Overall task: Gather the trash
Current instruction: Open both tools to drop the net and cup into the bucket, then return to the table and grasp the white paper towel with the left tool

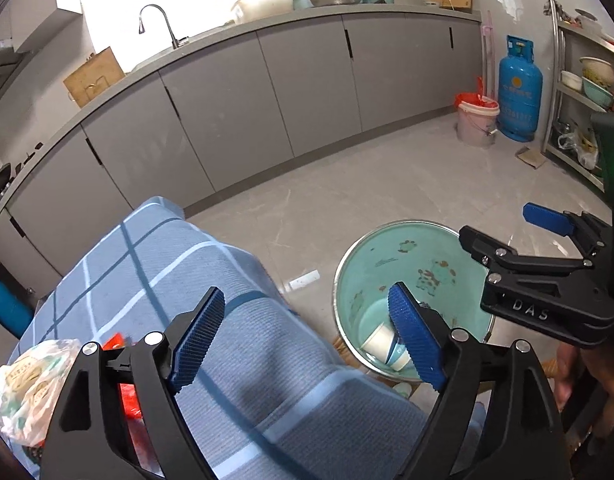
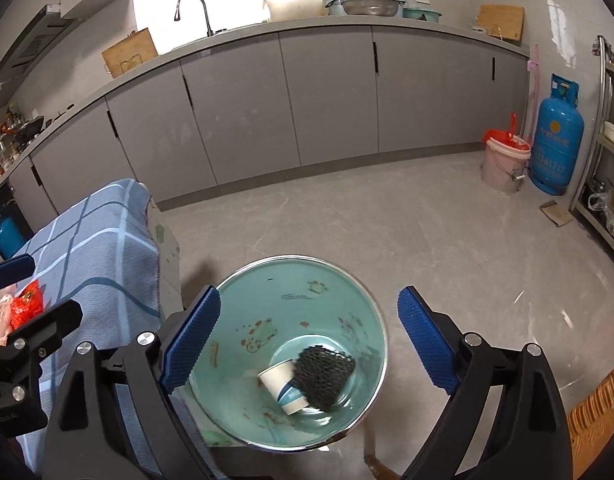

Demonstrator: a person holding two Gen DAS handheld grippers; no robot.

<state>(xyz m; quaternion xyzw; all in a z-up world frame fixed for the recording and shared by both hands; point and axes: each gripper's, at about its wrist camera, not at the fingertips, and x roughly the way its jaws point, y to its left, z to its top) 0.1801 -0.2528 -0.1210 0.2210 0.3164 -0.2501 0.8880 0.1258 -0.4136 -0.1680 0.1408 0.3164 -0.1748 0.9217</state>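
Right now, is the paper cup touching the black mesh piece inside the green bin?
Touching. In the right wrist view the paper cup lies against the black mesh piece at the bottom of the green bin, with no gap between them.

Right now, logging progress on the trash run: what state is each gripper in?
Left gripper: open, holding nothing.
Right gripper: open, empty, above the teal metal-rimmed bin.

My left gripper (image 1: 307,336) gapes empty over the cloth (image 1: 227,300); its right finger (image 1: 417,344) overlaps the bin (image 1: 387,252) holding a cup (image 1: 381,342).
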